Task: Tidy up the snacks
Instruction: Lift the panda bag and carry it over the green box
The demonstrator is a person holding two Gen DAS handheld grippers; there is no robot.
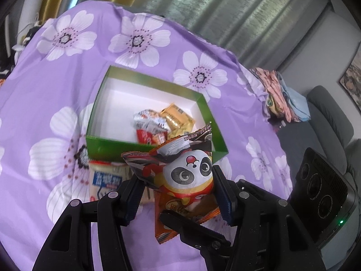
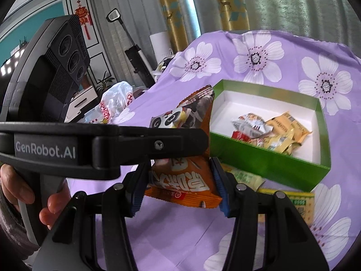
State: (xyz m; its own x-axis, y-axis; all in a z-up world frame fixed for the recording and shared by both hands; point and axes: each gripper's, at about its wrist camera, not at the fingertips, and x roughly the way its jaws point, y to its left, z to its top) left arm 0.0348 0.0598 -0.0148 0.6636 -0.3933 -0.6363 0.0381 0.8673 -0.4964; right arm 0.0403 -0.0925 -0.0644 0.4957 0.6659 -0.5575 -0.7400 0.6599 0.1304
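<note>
My left gripper (image 1: 180,194) is shut on a panda-print snack packet (image 1: 189,171), held above the cloth in front of the green box (image 1: 158,83). My right gripper (image 2: 178,187) is shut on an orange snack packet (image 2: 187,185), close beside the left gripper; that packet also shows in the left wrist view (image 1: 180,207), under the panda packet. The panda packet (image 2: 180,117) rises above the left gripper's finger (image 2: 146,144), which crosses the right wrist view. The box, white inside (image 2: 266,99), holds several small snack packets (image 1: 162,122).
A purple flowered cloth (image 1: 56,90) covers the table. A white-and-blue packet (image 1: 103,180) lies in front of the box. Green and yellow packets (image 2: 291,201) lie beside the box. Folded clothes (image 1: 279,94) sit at the right edge. A plastic bag (image 2: 115,101) lies at the left edge.
</note>
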